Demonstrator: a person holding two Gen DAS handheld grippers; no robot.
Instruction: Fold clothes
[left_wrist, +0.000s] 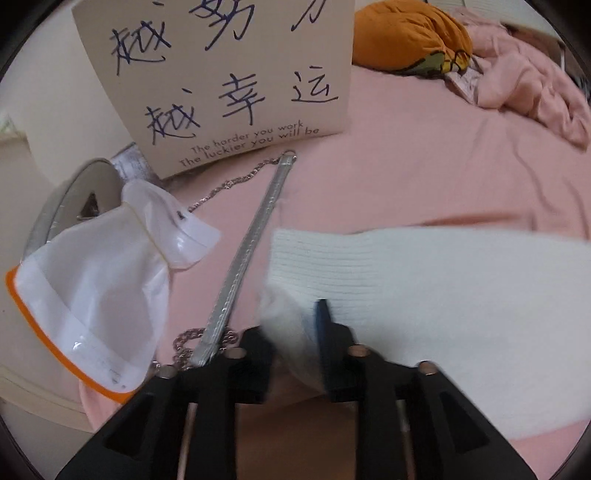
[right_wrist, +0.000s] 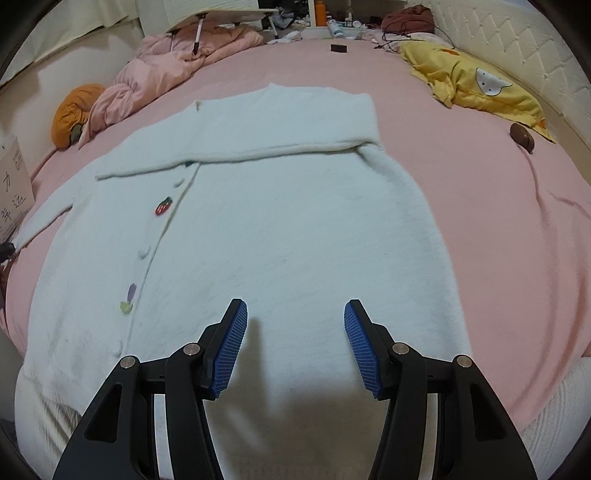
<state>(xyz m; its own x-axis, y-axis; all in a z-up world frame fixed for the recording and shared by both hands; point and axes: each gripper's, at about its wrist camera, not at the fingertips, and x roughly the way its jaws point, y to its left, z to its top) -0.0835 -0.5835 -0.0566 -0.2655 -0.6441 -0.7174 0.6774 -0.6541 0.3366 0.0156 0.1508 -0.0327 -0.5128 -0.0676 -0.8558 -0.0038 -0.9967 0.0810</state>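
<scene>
A fuzzy white knit cardigan (right_wrist: 258, 221) lies flat on the smooth pink bedsheet (right_wrist: 498, 221), one sleeve folded across its chest, small fruit-shaped buttons down its placket. The right gripper (right_wrist: 295, 343) hovers over the hem, its ribbed blue pads parted and empty. The left gripper (left_wrist: 295, 332) has the ribbed sleeve cuff (left_wrist: 332, 266) between its jaws, though blur hides whether they pinch it.
</scene>
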